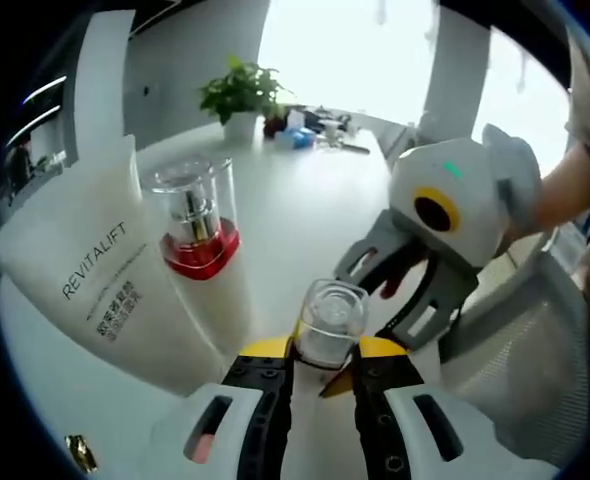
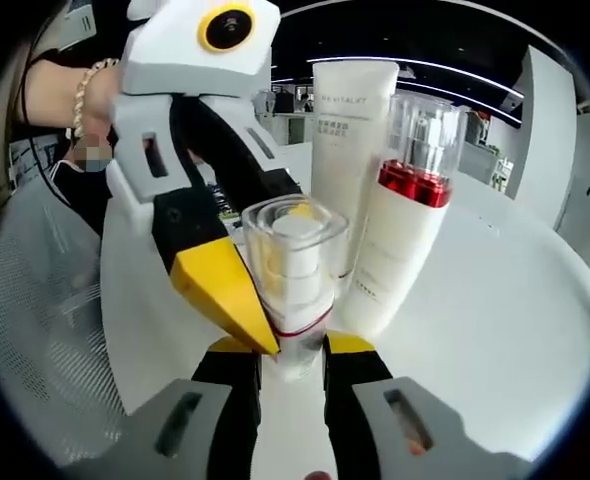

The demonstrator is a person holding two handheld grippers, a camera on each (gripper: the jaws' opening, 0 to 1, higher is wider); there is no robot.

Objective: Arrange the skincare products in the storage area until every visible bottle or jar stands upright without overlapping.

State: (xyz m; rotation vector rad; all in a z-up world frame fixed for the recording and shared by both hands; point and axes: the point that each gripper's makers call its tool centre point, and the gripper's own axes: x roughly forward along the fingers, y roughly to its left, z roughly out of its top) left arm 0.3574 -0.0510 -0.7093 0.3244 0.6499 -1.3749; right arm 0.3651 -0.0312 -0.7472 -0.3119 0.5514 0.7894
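On the white surface (image 1: pixel 305 200) a white tube (image 1: pixel 95 280) and a red-collared pump bottle (image 1: pixel 200 250) stand touching, and just right of them a small clear-capped bottle (image 1: pixel 330 322) stands upright, clamped by both the left gripper (image 1: pixel 323 352) and the right gripper (image 2: pixel 287 350) from opposite sides.

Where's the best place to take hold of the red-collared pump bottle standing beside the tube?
Grip the pump bottle on its white body below the red collar, coming in level from the open table side. The clear cap looks removable and slippery, and the REVITALIFT tube stands close on the other side, leaving the tongs little room there.
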